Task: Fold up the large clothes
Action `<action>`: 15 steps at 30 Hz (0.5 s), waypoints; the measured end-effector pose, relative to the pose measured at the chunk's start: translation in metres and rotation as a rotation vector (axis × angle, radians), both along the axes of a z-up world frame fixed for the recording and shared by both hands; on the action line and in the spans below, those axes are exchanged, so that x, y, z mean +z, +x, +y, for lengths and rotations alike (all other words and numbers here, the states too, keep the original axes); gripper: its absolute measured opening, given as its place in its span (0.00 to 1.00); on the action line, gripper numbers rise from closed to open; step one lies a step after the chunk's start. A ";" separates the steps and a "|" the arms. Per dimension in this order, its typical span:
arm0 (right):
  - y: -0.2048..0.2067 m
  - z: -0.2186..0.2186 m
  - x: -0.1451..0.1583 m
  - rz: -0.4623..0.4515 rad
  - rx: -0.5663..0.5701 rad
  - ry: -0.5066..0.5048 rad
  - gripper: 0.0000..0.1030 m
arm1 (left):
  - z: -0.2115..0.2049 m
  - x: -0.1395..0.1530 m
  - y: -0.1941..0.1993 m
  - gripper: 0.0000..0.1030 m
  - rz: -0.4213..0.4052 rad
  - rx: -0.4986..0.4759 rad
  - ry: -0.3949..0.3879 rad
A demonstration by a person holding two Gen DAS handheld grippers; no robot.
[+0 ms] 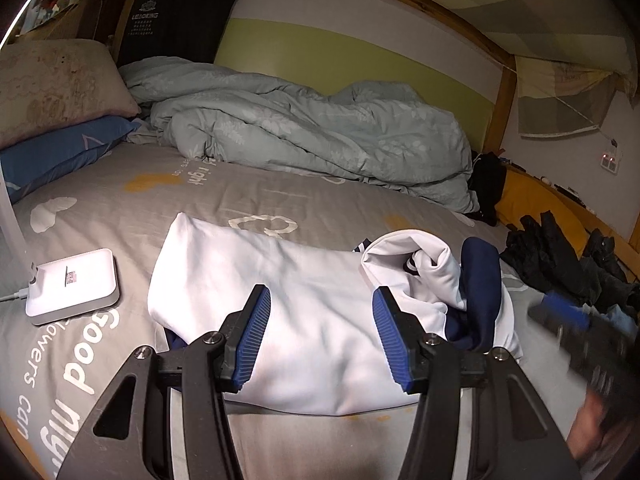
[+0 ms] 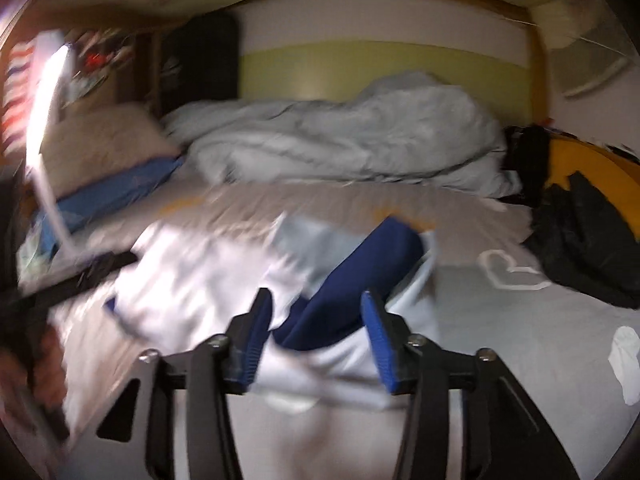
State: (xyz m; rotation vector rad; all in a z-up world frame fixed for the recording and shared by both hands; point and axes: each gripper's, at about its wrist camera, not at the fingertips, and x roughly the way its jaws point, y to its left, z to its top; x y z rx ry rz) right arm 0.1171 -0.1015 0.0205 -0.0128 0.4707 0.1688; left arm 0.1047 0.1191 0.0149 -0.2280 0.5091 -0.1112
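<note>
Both claws stand spread, nothing pinched: left gripper (image 1: 321, 330) and right gripper (image 2: 316, 334) hover near the folded white top (image 1: 280, 320), lying left-to-right on the grey bedsheet (image 1: 280, 196), navy sleeve (image 1: 480, 280) bunched right.

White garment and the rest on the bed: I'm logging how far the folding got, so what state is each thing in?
White garment: folded, navy sleeve bunched on top.
Duvet: crumpled.
Dark clothes: unfolded heap.
Left gripper: open, empty.
Right gripper: open, empty.
</note>
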 end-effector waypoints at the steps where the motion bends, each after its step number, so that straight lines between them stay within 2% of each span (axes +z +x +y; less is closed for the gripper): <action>1: 0.009 -0.005 0.001 0.020 -0.046 0.007 0.52 | -0.001 -0.001 0.000 0.51 0.002 -0.001 0.003; 2: 0.024 -0.013 0.001 0.058 -0.096 0.023 0.53 | -0.002 -0.002 0.000 0.51 0.004 -0.002 0.005; 5: 0.052 -0.025 -0.002 0.113 -0.088 0.096 0.53 | -0.005 -0.005 0.001 0.51 0.013 -0.010 0.014; 9: 0.084 -0.011 -0.021 0.188 -0.013 0.036 0.53 | -0.010 -0.011 0.006 0.51 0.025 -0.015 0.039; 11: 0.093 -0.008 -0.031 0.235 -0.040 0.011 0.53 | -0.011 -0.014 0.009 0.51 0.036 -0.019 0.040; 13: 0.099 -0.007 -0.039 0.229 -0.070 0.044 0.54 | -0.011 -0.016 0.011 0.51 0.046 -0.023 0.030; 14: 0.096 -0.005 -0.038 0.199 -0.084 0.050 0.35 | -0.012 -0.016 0.011 0.51 0.046 -0.024 0.026; 15: 0.094 -0.003 -0.036 0.167 -0.092 0.050 0.05 | -0.012 -0.016 0.011 0.51 0.045 -0.025 0.026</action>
